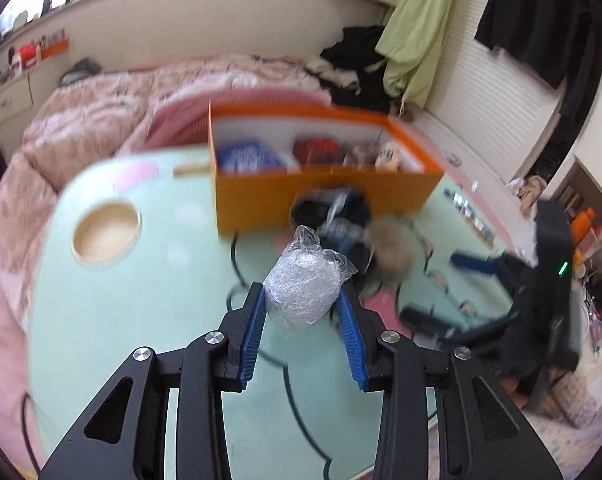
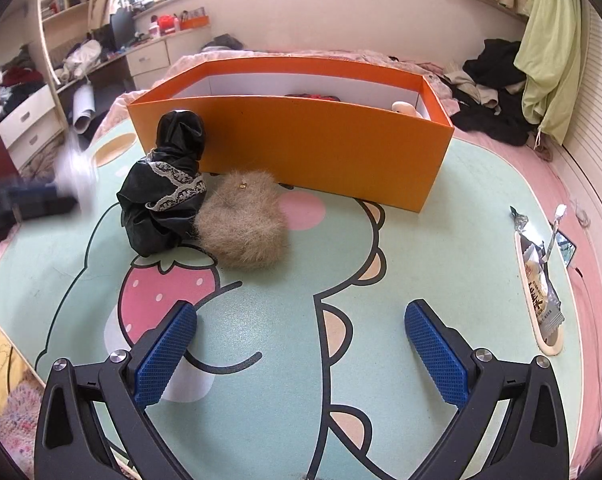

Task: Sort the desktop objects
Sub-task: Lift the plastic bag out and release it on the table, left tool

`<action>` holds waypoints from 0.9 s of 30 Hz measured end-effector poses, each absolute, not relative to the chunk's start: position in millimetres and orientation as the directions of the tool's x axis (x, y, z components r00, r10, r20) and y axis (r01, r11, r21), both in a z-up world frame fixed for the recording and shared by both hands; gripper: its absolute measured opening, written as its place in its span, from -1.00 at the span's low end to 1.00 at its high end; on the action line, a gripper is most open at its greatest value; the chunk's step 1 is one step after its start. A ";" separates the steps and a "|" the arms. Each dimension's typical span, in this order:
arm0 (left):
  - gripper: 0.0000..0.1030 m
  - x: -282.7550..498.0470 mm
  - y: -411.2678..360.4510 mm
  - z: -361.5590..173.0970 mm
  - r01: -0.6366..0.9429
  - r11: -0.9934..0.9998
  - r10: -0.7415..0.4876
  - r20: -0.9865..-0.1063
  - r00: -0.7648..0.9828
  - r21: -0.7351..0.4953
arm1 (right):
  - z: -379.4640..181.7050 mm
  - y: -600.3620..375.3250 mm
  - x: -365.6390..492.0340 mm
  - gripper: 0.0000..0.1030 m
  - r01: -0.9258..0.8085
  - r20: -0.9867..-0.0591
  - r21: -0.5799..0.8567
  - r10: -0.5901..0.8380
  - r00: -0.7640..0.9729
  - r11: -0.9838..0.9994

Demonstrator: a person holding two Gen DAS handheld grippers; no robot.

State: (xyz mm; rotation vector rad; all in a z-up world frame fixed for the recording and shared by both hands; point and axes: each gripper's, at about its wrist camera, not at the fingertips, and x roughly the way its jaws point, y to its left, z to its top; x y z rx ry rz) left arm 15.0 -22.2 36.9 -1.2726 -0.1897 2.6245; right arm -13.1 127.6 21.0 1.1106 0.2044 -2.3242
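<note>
Between the blue pads of the left claw [image 1: 301,300] sits a silvery ball wrapped in clear plastic [image 1: 301,290], pinched on both sides and held clear of the mint-green tabletop [image 1: 141,320]. Right claw [image 2: 301,332] stands wide open and empty over the same tabletop. Ahead of the right claw and to its left lie a tan fur puff [image 2: 243,222] and a black lace-trimmed bundle [image 2: 167,192], touching each other. Beyond both stands the orange box [image 2: 321,148], holding several items.
</note>
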 end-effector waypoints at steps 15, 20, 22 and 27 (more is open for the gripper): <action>0.95 47.2 2.6 5.7 -0.107 -0.992 0.122 -0.750 -0.650 -0.069 | 20.6 128.0 -13.7 1.00 0.540 -0.755 0.098 -0.416 -0.507 -0.836; 0.99 49.4 10.3 1.2 -0.100 -0.995 0.073 -0.752 -0.656 -0.009 | 20.0 128.7 -13.6 1.00 0.540 -0.757 0.096 -0.414 -0.505 -0.836; 0.99 48.4 9.3 1.0 -0.099 -0.995 0.074 -0.748 -0.660 -0.011 | 19.2 131.1 -18.9 1.00 0.539 -0.760 0.097 -0.412 -0.503 -0.837; 0.99 46.5 6.4 1.5 -0.101 -0.995 0.082 -0.743 -0.665 -0.019 | 22.1 128.0 -19.3 1.00 0.543 -0.785 0.093 -0.397 -0.476 -0.834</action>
